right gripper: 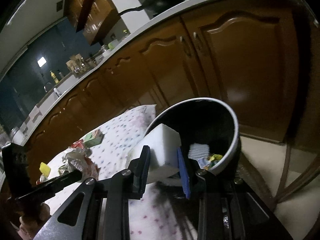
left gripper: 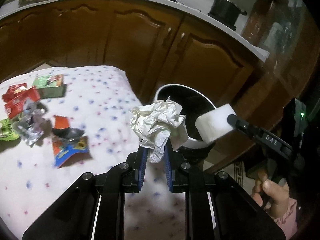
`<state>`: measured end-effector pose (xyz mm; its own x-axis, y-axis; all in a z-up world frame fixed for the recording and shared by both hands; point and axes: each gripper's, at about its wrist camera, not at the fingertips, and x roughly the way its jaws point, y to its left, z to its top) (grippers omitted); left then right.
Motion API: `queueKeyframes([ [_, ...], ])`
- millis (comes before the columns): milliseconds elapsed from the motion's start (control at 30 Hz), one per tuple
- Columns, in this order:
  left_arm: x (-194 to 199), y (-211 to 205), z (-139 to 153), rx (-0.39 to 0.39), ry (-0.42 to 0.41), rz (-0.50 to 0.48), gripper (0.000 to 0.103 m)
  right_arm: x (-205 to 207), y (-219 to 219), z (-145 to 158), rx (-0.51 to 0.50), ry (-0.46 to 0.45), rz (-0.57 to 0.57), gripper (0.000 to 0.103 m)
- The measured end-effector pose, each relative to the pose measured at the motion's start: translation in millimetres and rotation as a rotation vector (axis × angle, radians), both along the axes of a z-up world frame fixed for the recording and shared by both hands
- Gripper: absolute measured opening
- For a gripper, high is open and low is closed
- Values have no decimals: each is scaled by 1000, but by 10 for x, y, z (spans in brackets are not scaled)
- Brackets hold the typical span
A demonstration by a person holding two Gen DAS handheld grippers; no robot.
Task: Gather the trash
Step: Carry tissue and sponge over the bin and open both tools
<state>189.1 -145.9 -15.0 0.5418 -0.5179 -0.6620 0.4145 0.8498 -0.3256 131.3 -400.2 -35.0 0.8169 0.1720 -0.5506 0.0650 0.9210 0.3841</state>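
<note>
**Both grippers clamped, held side by side**

The left gripper (left gripper: 156, 150) points forward and downward, its blue pads (left gripper: 142, 160) pinched on crumpled paper (left gripper: 158, 120); the right gripper (right gripper: 164, 158) tilts down likewise, jaws closed on a white foam block (right gripper: 160, 146); a hand (left gripper: 272, 192) grips the right gripper's handle, a pink sleeve (left gripper: 286, 218) at the wrist.

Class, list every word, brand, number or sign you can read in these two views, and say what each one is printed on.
"DAS": white letters on the black finger of the right claw, left wrist view.
Red cartons, green box and snack wrapper on the tablecloth: print too blurred to read.
Right wrist view: nothing legible.
</note>
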Motion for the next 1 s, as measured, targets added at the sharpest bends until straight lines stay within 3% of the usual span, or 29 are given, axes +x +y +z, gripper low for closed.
queueKeyframes([
  [433, 297, -707, 46, 48, 16, -109, 15, 126, -387, 30, -44, 17, -62, 29],
  [1000, 587, -1176, -92, 153, 44, -126, 16, 358, -515, -22, -97, 56, -69, 30],
])
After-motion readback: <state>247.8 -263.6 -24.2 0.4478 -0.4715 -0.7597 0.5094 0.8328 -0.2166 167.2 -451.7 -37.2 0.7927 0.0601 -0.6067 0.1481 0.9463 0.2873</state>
